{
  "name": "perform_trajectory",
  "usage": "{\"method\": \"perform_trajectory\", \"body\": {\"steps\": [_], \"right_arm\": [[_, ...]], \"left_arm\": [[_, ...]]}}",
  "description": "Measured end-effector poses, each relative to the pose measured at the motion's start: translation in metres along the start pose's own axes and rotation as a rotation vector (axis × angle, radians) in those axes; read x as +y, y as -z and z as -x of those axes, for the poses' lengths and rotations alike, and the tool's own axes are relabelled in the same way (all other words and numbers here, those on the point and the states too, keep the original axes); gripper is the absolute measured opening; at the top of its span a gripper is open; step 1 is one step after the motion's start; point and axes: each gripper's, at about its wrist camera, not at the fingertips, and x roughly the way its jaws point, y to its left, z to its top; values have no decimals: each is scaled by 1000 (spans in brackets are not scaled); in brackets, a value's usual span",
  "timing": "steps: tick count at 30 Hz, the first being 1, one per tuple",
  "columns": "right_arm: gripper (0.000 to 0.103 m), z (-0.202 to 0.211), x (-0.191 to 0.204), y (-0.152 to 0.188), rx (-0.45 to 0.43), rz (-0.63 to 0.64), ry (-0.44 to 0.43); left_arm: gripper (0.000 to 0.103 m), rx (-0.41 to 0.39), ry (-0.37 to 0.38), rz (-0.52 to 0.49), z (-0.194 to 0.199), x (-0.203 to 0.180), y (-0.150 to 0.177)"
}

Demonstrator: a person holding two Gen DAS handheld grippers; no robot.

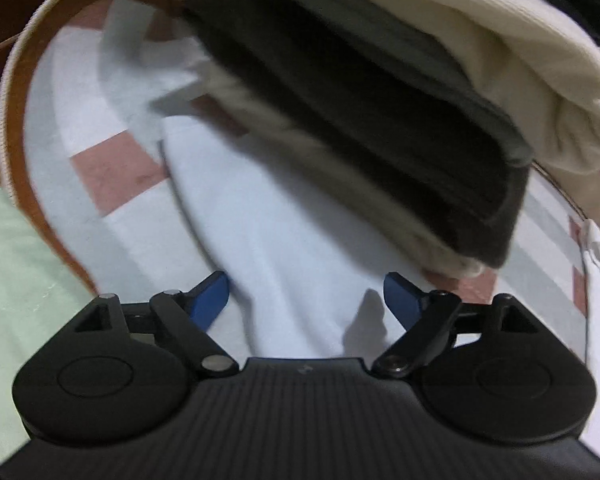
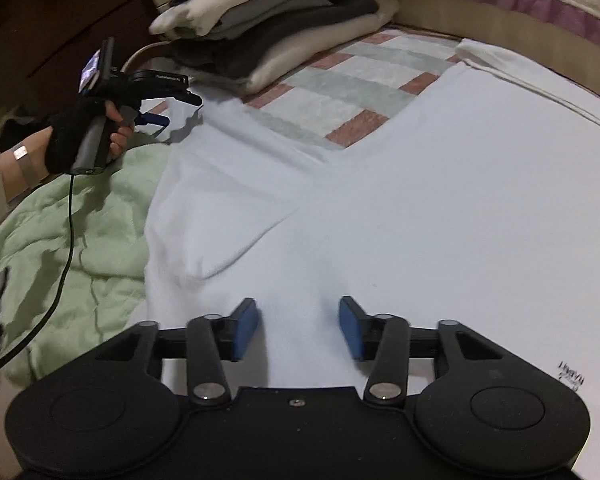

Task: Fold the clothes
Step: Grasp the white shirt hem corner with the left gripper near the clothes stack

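Home bedroom: quilted bed [image 2: 352, 80], stacked folded clothes [image 2: 268, 12].

White shirt [image 2: 420, 200] on pink-and-grey checked sheet [image 2: 340, 92], green blanket [image 2: 80, 240].

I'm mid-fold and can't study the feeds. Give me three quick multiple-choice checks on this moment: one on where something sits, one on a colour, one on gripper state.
1. Where does the stack of folded clothes sit relative to the white garment?
A. On top of it
B. Beyond it, on the checked cover
C. On the floor

2. What colour is the crumpled fabric beside the white garment?
A. Pale green
B. Red
C. Black

3. How does the right gripper stand?
A. Shut on the garment
B. Shut on nothing
C. Open above the garment

Answers:
1. B: the stack rests on the pink-and-grey checked cover, past the garment's far edge.
2. A: the right wrist view shows it light green, at the garment's left.
3. C: its blue pads are apart with white cloth showing between them; the left gripper is open too.
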Motion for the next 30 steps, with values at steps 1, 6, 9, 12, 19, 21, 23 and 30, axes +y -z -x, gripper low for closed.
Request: {"method": "perform_trajectory", "body": {"steps": [1,6,9,12,19,21,23,30], "right_arm": [[55,0,5,0,-5,14,13],[55,11,20,6,-49,62,19],[53,11,29,3,-77,99,18],[53,8,36,-2,-90,108,-30],[56,-2,54,-2,-64,138,-101],[56,-3,58,-1,-60,146,-118],[56,-4,61,0,-56,154,-134],[54,39,0,3,-143,-105,-203]], "left_arm": [[86,-5,-1,-2,0,-1,1],[61,-27,14,-15,-2,-1,1],[17,-9,38,-37,-8,1,-4],[6,7,81,-39,-9,2,-6],[18,12,71,-9,-13,2,-5],[23,9,79,-16,-14,0,-5],[9,6,70,-75,-15,-7,-4],[4,-134,131,-353,55,-56,18]]}}
